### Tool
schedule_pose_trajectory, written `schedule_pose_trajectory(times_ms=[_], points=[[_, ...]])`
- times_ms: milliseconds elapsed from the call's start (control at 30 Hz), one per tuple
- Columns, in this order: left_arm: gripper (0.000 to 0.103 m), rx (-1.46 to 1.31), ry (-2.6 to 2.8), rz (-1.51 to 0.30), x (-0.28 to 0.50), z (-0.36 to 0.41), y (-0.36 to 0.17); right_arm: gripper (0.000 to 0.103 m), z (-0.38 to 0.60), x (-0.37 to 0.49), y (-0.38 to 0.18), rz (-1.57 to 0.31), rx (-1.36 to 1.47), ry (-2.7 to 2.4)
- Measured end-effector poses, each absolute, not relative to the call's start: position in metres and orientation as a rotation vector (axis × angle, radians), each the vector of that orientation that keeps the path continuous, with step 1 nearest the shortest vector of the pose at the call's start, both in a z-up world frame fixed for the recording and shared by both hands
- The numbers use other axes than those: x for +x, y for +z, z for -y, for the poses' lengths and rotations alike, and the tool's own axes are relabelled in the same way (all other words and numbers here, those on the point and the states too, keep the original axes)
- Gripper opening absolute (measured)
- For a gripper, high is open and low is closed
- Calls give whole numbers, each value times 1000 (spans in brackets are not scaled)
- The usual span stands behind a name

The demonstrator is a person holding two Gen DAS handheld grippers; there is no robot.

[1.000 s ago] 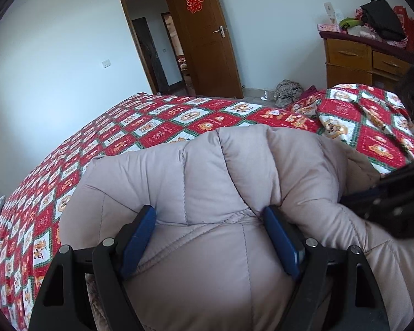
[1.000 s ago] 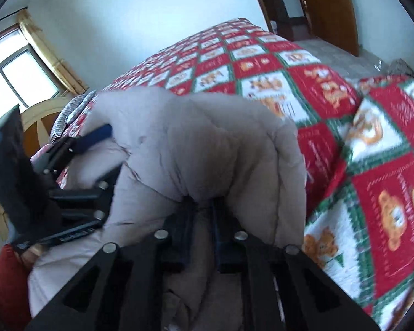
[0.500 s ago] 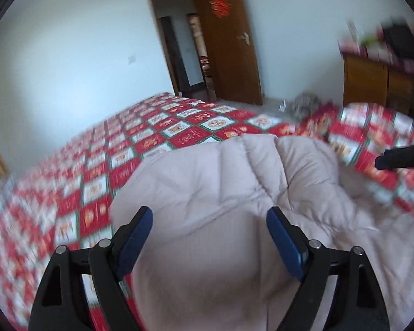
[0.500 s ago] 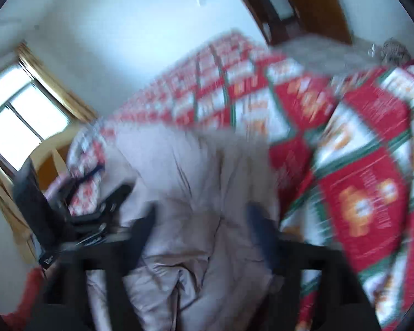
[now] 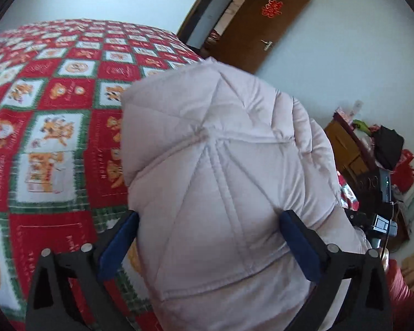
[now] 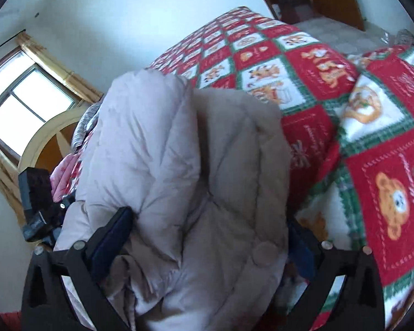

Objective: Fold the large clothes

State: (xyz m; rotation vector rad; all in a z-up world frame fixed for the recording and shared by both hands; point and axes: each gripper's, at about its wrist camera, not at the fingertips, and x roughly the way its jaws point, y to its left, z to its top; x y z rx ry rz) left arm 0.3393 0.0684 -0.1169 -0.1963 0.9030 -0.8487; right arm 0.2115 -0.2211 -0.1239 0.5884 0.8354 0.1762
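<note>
A pale beige quilted puffer coat lies bunched on the bed, filling the middle of both views. My left gripper is open, its blue pads either side of the coat's folded bulk. My right gripper is open too, jaws wide around the coat's thick edge near a round button. The right gripper's body shows at the right of the left wrist view; the left gripper's body shows at the left of the right wrist view.
The bed has a red, green and white bear-patterned cover. A brown door stands open at the back. A wooden dresser with clutter is to the right. A window and wooden headboard are beyond the coat.
My right gripper was shut on the coat and has opened wide. Both grippers swung and tilted; the coat now sits in a taller, more folded bundle.
</note>
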Motion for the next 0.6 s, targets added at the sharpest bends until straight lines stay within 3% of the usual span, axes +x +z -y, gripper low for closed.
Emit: schedule_pose_trajectory(times_ms=[267, 500, 600], points=[[102, -405, -952, -954, 369, -79, -143, 103, 207, 231, -125, -836, 592, 356], [102, -351, -998, -956, 366, -67, -146, 103, 187, 246, -135, -880, 608, 401], [102, -346, -1045, -934, 344, -68, -137, 89, 176, 226, -127, -894, 627, 461]])
